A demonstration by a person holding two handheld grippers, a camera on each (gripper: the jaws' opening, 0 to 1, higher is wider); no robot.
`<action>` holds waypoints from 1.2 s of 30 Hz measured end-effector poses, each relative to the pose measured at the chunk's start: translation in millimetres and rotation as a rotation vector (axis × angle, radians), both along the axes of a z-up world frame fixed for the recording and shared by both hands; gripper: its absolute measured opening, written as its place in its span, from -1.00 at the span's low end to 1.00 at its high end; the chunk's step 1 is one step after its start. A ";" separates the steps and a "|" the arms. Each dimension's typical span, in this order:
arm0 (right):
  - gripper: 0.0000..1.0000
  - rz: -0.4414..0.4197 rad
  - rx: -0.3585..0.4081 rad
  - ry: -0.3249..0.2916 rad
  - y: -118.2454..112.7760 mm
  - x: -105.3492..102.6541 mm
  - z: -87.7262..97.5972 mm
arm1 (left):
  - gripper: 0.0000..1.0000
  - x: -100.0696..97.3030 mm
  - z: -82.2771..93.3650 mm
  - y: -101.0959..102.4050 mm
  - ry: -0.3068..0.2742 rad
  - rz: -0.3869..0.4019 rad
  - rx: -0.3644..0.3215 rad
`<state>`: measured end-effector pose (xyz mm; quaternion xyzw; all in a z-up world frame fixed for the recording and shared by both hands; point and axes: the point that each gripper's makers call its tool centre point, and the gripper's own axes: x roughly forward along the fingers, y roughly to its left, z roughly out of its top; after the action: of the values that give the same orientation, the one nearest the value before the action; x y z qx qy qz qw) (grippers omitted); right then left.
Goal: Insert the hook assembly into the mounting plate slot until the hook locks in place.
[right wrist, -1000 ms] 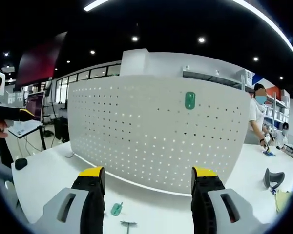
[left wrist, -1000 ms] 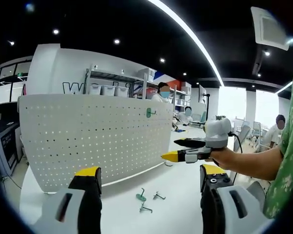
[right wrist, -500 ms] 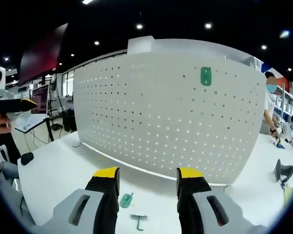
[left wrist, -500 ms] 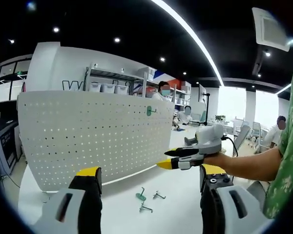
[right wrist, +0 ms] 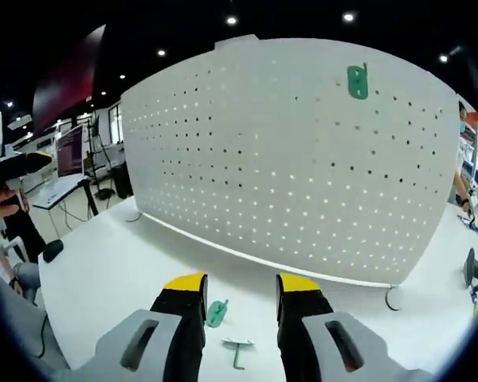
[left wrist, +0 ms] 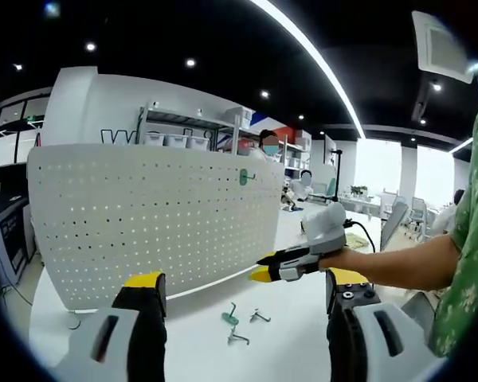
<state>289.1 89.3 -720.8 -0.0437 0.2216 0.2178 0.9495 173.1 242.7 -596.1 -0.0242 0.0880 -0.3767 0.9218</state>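
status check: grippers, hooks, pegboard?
Left gripper open, empty. Right gripper empty, jaws narrowed but apart, above loose hooks on the table. One green hook already on pegboard. Path clear.

A: Room? Dark ceiling [left wrist: 223,48] w/ round spotlights, plus a long light strip [left wrist: 311,64] running upper centre to right in left gripper view.

B: Furniture?

A: White tabletop [right wrist: 103,270] across lower frame. Metal shelving w/ bins [left wrist: 183,135] behind, centre. Bright windows [left wrist: 382,167] far right. Right gripper view: desk w/ monitor [right wrist: 68,155] at left edge.
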 end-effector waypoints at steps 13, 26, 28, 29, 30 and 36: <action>-0.42 0.053 -0.005 0.143 14.3 5.5 -35.9 | 0.69 3.8 -7.4 0.5 0.013 0.002 0.011; -0.47 0.096 -0.016 0.263 24.9 10.4 -65.0 | 0.69 8.0 -13.6 6.6 0.026 0.016 0.020; -0.50 0.101 -0.020 0.281 25.5 12.2 -68.3 | 0.69 8.5 -14.7 6.4 0.029 0.015 0.020; -0.51 0.106 -0.021 0.294 26.3 12.8 -70.8 | 0.68 8.7 -15.2 6.3 0.030 0.015 0.020; -0.53 0.109 -0.021 0.303 26.9 13.0 -72.5 | 0.68 9.1 -15.5 6.2 0.031 0.015 0.021; -0.54 0.121 -0.008 0.363 30.6 14.8 -84.1 | 0.68 11.2 -16.7 6.8 0.034 0.016 0.021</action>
<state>303.8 119.8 -804.9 -0.0205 0.3871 0.2781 0.8788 184.3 249.5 -612.8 -0.0215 0.1076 -0.3678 0.9234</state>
